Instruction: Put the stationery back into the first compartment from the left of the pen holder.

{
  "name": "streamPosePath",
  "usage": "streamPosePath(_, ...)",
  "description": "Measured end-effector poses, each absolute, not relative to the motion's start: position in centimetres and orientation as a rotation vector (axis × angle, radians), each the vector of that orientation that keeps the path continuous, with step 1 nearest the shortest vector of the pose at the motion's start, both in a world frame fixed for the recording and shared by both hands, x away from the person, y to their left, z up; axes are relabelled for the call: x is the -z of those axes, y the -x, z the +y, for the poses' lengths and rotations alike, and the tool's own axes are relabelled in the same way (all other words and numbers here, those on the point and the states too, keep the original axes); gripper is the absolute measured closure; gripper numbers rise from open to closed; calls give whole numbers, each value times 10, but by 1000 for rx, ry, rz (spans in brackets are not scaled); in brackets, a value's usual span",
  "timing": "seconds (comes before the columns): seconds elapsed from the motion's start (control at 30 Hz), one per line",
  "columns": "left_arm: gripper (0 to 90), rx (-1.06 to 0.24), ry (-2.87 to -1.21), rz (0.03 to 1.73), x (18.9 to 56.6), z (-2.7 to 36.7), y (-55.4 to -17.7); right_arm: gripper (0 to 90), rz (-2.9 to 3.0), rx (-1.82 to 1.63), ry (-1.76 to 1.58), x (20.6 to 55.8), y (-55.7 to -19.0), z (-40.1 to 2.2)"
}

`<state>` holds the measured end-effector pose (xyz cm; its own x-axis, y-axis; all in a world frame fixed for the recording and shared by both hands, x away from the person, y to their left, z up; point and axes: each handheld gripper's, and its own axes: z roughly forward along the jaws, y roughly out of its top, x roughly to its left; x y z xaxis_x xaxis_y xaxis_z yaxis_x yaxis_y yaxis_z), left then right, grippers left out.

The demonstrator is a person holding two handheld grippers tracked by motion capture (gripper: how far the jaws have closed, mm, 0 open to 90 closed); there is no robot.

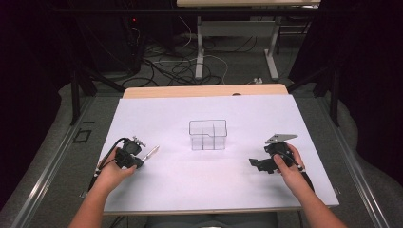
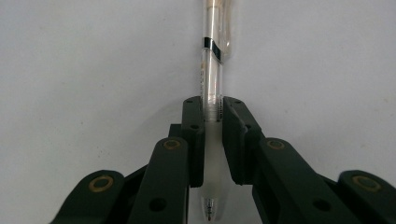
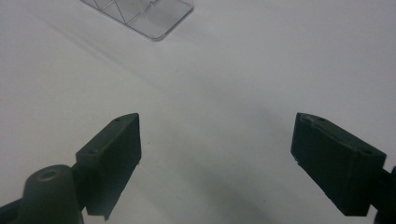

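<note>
A person is sitting at a table with a white sheet (image 1: 214,185) on top, holding a claw tool in each hand. The left hand (image 1: 111,173) is holding the left gripper (image 1: 141,159) near the left side of the sheet. Its two black jaws are squeezing tight on a clear pen (image 2: 212,93). In the left gripper view, the pen is sitting right between the jaws, with its writing tip pointing back toward the hand and its long body and clip sticking out in front, over the white sheet. In the high view, the pen (image 1: 151,152) is poking out of the claw toward the middle of the table. The right hand (image 1: 287,166) is holding the right gripper (image 1: 256,164) near the right side of the sheet. Its jaws are standing wide apart with nothing between them. A clear plastic organizer box (image 1: 208,135) with little walls inside is standing in the middle of the sheet, between the two claws and well apart from both. In the right gripper view, a corner of that box (image 3: 149,16) is showing far ahead of the open jaws.
</note>
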<state>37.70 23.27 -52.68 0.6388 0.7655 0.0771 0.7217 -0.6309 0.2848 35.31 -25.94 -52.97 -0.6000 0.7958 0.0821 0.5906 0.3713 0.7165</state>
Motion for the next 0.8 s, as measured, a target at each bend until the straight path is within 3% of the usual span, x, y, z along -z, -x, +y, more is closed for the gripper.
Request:
streamPosePath(0.37, 797, -146, -2507, 1278, 511, 230, -370, 154, 2338, -1064, -1104, 528, -352, -251)
streamPosePath(0.8, 798, 42, -2411, 1205, 496, 213, -362, 205, 2326, -996, -897, 519, -343, -228)
